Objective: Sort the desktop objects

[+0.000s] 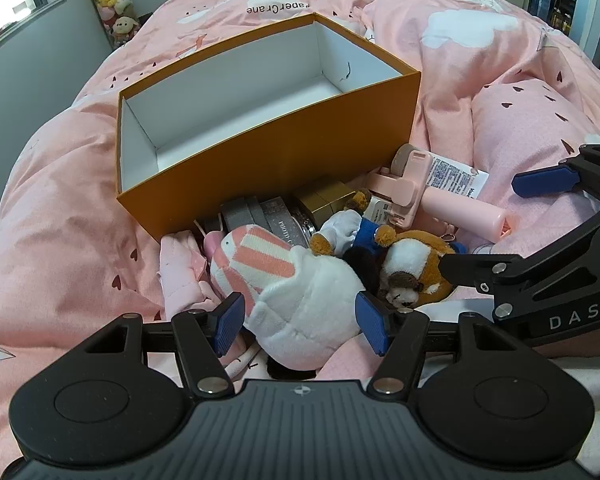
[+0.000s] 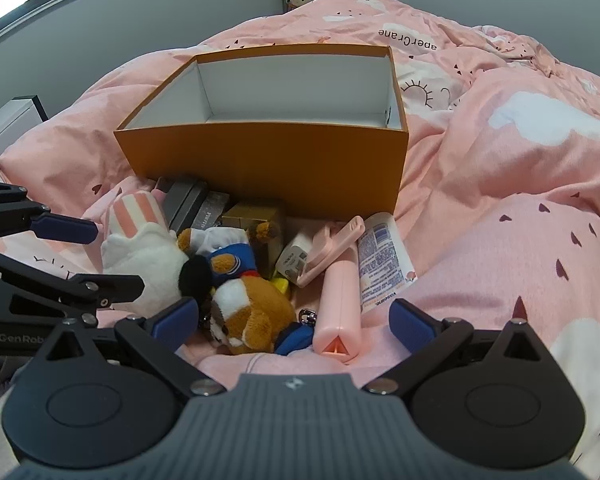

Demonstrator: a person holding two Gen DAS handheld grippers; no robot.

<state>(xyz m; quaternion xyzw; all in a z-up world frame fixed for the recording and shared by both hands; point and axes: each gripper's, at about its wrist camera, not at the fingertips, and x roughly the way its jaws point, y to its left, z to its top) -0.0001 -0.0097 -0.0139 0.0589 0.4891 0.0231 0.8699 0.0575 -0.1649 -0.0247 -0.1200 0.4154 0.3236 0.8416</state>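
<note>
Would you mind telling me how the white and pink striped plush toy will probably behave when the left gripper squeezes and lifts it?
The plush toy looks soft and fluffy, so it will probably compress between the open left gripper fingers. It likely weighs little for its bulk. Its striped end may droop when lifted.

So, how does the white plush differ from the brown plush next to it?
The white plush is mostly white with a pink-and-white striped part; the brown plush is orange-brown with a white face and blue clothing. The white plush looks bulkier than the brown plush. The white plush lies between the left gripper's open jaws; the brown plush lies in front of the right gripper. Both rest on the pink duvet before the orange box.
</note>
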